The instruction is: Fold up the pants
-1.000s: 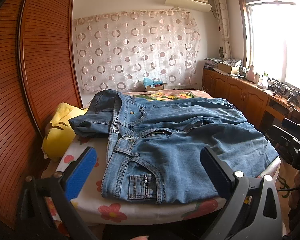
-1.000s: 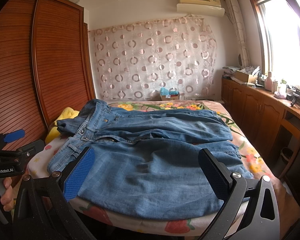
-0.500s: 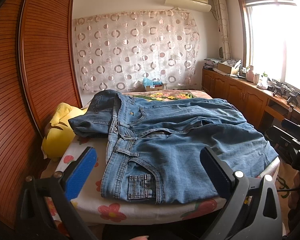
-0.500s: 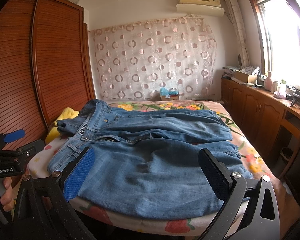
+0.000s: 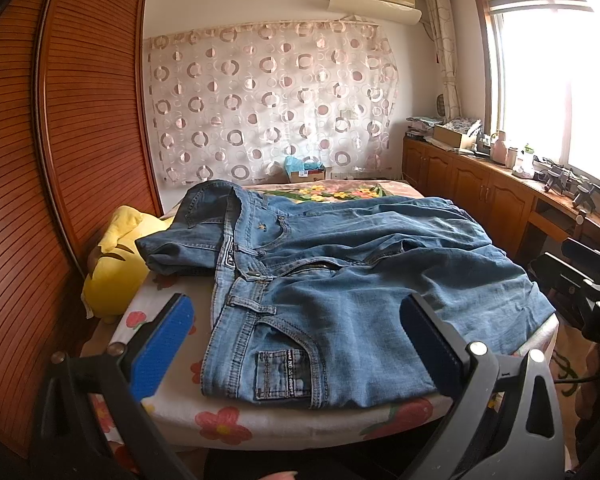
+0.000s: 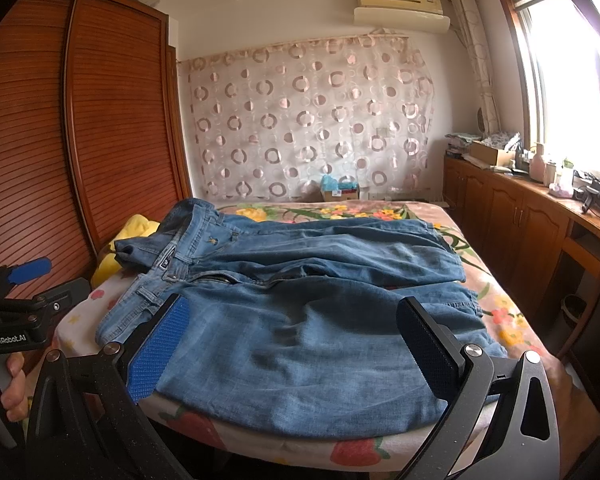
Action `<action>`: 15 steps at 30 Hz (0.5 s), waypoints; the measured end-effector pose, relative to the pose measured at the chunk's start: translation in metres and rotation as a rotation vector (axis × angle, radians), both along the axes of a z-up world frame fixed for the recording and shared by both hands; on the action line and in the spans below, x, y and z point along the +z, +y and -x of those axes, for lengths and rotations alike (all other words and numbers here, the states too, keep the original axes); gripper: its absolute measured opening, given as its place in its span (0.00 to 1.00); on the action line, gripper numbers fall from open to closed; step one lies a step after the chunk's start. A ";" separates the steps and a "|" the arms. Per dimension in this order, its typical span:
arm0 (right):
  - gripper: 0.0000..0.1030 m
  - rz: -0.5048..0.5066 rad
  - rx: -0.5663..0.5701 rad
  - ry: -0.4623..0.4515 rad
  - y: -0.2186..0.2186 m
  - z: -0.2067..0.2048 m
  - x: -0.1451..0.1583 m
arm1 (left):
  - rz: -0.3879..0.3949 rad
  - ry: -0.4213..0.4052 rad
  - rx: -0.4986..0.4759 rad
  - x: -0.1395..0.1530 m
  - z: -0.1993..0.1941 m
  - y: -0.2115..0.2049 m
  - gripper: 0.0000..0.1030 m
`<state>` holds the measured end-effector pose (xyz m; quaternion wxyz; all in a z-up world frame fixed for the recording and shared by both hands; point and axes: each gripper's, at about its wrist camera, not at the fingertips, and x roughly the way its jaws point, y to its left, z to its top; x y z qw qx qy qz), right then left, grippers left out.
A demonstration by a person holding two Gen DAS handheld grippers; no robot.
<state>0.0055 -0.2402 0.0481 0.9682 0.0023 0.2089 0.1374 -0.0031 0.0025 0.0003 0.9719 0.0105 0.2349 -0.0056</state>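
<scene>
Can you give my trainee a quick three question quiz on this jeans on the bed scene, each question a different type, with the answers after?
1. True or false: the left gripper is shut on the jeans.
2. Multiple choice: the yellow plush lies (A) on top of the jeans, (B) beside the waistband end, near the wardrobe, (C) on the window counter.
3. Fill in: the jeans lie spread on the ____.

Key: 1 false, both the left gripper and the right gripper hover with jaws open and empty. 2 B. 3 bed.
</scene>
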 end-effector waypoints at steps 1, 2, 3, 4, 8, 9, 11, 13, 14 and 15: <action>1.00 0.001 0.000 0.000 0.000 0.000 0.000 | 0.000 0.002 -0.002 0.000 0.000 0.000 1.00; 1.00 0.003 0.000 0.002 0.000 -0.001 -0.001 | 0.000 0.003 -0.003 0.000 0.000 -0.003 1.00; 1.00 0.003 -0.001 0.000 0.001 -0.001 -0.001 | 0.000 0.008 -0.009 -0.001 -0.001 -0.005 1.00; 1.00 0.006 -0.003 0.001 0.000 -0.002 -0.001 | 0.000 0.016 -0.014 -0.003 -0.002 -0.005 1.00; 1.00 0.011 -0.011 0.010 -0.008 0.003 -0.005 | -0.001 0.049 -0.027 -0.005 -0.007 -0.017 1.00; 1.00 0.017 -0.024 0.024 -0.017 0.002 -0.008 | -0.004 0.068 -0.033 -0.013 -0.015 -0.018 1.00; 1.00 0.026 -0.031 0.034 -0.020 -0.001 -0.014 | -0.009 0.091 -0.033 -0.017 -0.019 -0.016 1.00; 1.00 0.031 -0.037 0.041 -0.024 -0.012 -0.025 | -0.005 0.111 -0.035 -0.024 -0.027 -0.008 1.00; 1.00 0.038 -0.043 0.045 -0.027 -0.014 -0.026 | 0.000 0.122 -0.035 -0.027 -0.030 -0.007 1.00; 1.00 0.048 -0.051 0.050 -0.031 -0.016 -0.029 | 0.004 0.130 -0.035 -0.030 -0.032 -0.002 1.00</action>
